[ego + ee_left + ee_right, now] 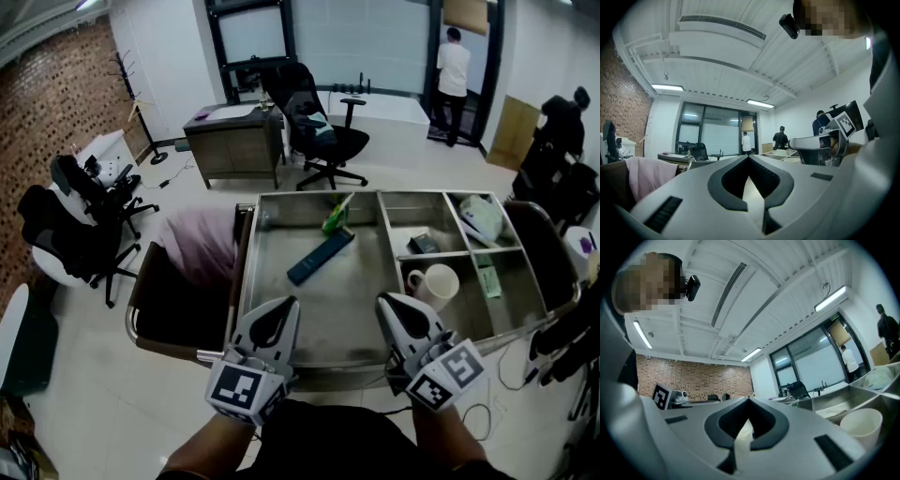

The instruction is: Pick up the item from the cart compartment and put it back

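Observation:
A steel cart [251, 272] stands in front of me, divided into compartments. In its large compartment lie a long dark blue box [320, 256] and a green packet [336, 215]. The right-hand compartments hold a white mug [434, 284], a small dark item [424, 244], a white bag [482, 217] and a pale green packet [488, 280]. My left gripper [282, 303] is held over the cart's near edge, shut and empty. Beside it my right gripper [388, 300] is also shut and empty, with the mug [860, 425] just to its right. Both point away from me, above the cart's contents.
A brown bag [178, 305] hangs on the cart's left side with a pink cloth [199, 242] over it. Black office chairs [323, 131] and a desk [234, 141] stand beyond; more chairs [80, 230] sit at the left. People [454, 70] stand at the far doorway.

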The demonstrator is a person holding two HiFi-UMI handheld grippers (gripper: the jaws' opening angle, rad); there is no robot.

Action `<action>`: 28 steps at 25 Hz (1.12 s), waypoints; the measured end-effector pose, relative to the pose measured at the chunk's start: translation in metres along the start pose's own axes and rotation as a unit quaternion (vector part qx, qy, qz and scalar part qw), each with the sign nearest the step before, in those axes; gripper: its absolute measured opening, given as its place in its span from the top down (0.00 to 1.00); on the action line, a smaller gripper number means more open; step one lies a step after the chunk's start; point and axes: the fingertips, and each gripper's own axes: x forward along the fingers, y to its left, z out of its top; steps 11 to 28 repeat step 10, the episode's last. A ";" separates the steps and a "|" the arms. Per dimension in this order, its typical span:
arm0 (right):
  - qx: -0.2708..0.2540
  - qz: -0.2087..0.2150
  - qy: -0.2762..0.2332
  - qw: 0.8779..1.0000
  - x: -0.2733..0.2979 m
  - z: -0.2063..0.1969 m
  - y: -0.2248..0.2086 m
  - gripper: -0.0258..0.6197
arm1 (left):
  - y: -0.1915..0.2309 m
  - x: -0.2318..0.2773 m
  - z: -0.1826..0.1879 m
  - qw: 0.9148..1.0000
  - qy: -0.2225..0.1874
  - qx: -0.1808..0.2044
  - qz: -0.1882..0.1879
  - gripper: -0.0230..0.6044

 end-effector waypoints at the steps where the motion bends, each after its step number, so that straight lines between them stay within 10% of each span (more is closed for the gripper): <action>1: -0.001 0.000 0.000 1.000 0.000 0.000 0.000 0.93 | 0.000 0.000 0.000 1.000 0.000 0.000 0.000 0.96; 28: -0.001 0.001 -0.003 1.000 -0.002 0.003 0.001 0.93 | 0.000 0.002 0.005 1.000 -0.006 0.004 -0.001 0.96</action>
